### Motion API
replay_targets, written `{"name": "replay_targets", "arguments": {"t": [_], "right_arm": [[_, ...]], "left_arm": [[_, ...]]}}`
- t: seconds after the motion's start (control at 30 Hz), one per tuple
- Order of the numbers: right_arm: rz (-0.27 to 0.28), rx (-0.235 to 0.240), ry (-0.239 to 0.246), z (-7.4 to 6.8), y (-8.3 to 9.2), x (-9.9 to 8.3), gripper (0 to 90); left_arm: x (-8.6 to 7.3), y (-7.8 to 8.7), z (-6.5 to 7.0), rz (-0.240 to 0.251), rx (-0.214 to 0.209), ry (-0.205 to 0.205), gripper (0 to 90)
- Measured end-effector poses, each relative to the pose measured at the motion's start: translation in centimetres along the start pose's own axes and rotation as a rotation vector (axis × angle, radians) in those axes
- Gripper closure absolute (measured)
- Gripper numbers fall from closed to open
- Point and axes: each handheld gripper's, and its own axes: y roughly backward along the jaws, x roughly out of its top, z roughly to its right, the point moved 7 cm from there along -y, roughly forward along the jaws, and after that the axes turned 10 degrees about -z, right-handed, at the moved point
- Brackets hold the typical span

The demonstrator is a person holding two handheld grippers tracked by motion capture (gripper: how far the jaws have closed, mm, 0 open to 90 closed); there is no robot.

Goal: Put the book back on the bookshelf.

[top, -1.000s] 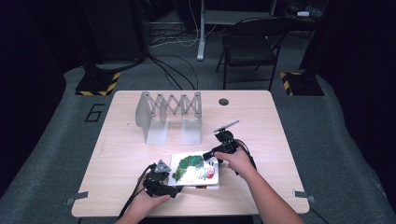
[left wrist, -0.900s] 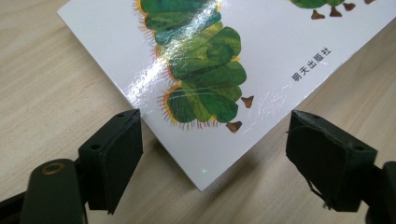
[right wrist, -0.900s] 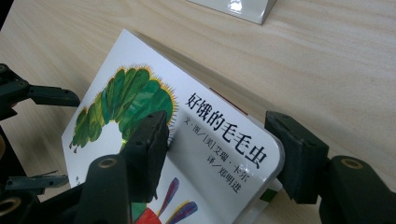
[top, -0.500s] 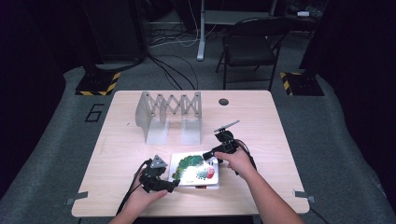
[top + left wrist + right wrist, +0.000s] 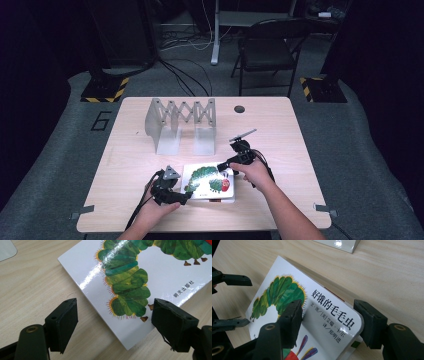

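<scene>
1. At the lower left of the high view, the left hand-held gripper (image 5: 172, 192) is resting on the worktop (image 5: 125, 160) with its jaws standing wide around the near corner of the book (image 5: 160, 272), pads not pressing it.
2. The book (image 5: 209, 182) is lying low in the middle, near the front edge, cover up.
3. To its right, the right hand-held gripper (image 5: 329, 320) is straddling the book's far corner and seems to be clamping and tilting it.
4. This looks like the lifting step; next the left jaws need to close on their corner.
5. Open room is lying toward the folding rack (image 5: 180, 122) at upper middle.
</scene>
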Motion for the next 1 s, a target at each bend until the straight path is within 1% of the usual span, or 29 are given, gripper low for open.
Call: {"name": "replay_targets", "arguments": {"t": [0.1, 0.13, 0.2, 0.33, 0.4, 0.47, 0.53, 0.6, 0.67, 0.7, 0.8, 0.87, 1.0], "right_arm": [[0.006, -0.002, -0.001, 0.0, 0.1, 0.0, 41.1], [0.003, 0.001, -0.012, -0.1, 0.1, 0.0, 41.1], [0.005, 0.001, -0.004, -0.1, 0.1, 0.0, 41.1], [0.005, -0.001, -0.007, -0.2, 0.1, 0.0, 41.2], [0.003, -0.003, -0.008, -0.2, 0.1, -0.1, 41.3], [0.009, -0.008, 0.005, -0.1, 0.2, -0.1, 41.7], [0.012, -0.004, -0.001, -0.3, 0.3, -0.1, 42.2], [0.014, -0.007, 0.003, -0.3, 0.4, -0.1, 42.8], [0.016, -0.007, 0.003, -0.4, 0.5, -0.1, 43.5], [0.023, -0.011, 0.013, -0.4, 0.6, -0.1, 43.7], [0.026, -0.008, 0.011, -0.7, 0.7, -0.2, 44.2], [0.035, -0.005, 0.019, -0.8, 0.9, -0.2, 44.6], [0.041, -0.010, 0.028, -1.0, 1.2, -0.3, 44.6]], "left_arm": [[0.0, -0.1, 0.0, 0.007, -0.002, 0.011, 21.3], [0.0, -0.1, 0.0, 0.007, -0.005, 0.009, 21.3], [-0.1, -0.1, 0.0, 0.008, -0.008, 0.011, 21.3], [-0.2, -0.1, 0.0, 0.018, -0.006, 0.006, 21.3], [-0.2, -0.2, 0.0, 0.024, -0.007, 0.015, 21.5], [-0.2, -0.2, 0.0, 0.031, -0.012, 0.017, 21.6], [-0.3, -0.2, 0.0, 0.031, -0.014, 0.014, 21.6], [-0.4, -0.2, 0.0, 0.030, -0.016, 0.010, 21.7], [-0.4, -0.3, 0.2, 0.032, -0.015, 0.013, 21.7], [-0.5, -0.4, 0.2, 0.029, -0.020, 0.013, 21.7], [-0.5, -0.6, 0.3, 0.019, -0.023, 0.002, 21.6], [-0.5, -0.6, 0.3, 0.022, -0.024, 0.008, 21.3], [-0.6, -0.6, 0.4, 0.021, -0.032, 0.004, 21.3]]}}
